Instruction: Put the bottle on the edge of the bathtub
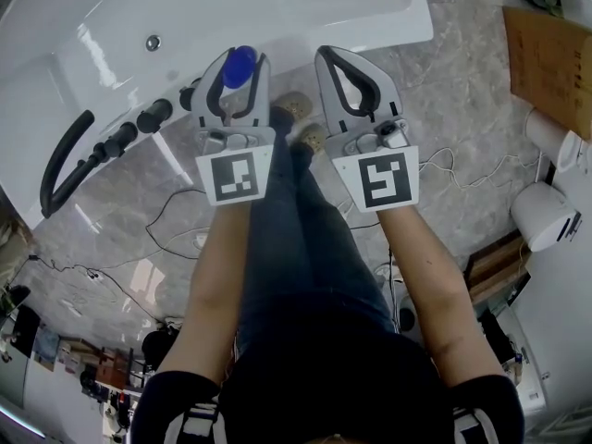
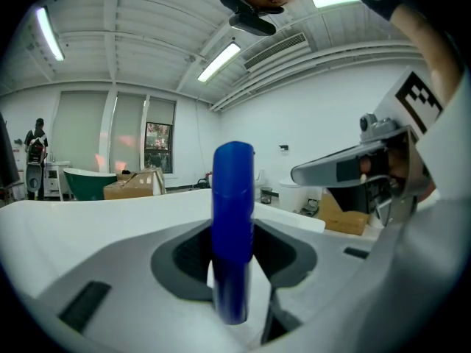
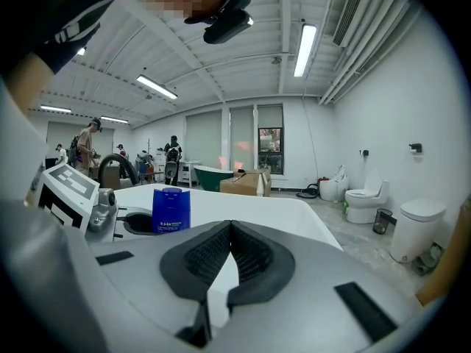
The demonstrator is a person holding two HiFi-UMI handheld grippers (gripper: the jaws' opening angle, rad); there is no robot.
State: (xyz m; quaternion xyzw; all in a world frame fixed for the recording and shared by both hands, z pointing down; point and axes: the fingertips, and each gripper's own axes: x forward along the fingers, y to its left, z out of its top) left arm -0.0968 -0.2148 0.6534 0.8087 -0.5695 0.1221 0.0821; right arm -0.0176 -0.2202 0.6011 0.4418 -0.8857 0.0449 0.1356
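- Left gripper [image 1: 242, 81] clenched on blue bottle [image 1: 240, 65]; pads press both sides, bottle upright between the jaws in the left gripper view.
- Bottle sits upper centre of the head view, at the near rim of the white bathtub [image 1: 111, 54]. Cannot tell if its base touches the rim.
- Right gripper [image 1: 328, 58] just beside the left one, right of centre. Jaw tips are together with nothing between them; the right gripper view shows the dark pads meeting.
- Right gripper view: the bottle, with a label on its face, shows at left in the other gripper.
- Black knobs [image 1: 153, 116] and curved black grab handle [image 1: 60, 165] on the tub rim, left of the bottle.
- Grey marble floor [image 1: 444, 91] under the person's legs; cables lie on it.
- Cardboard sheet [image 1: 550, 58] upper right of the head view.
- Toilet [image 3: 416, 226] at right edge of the right gripper view.
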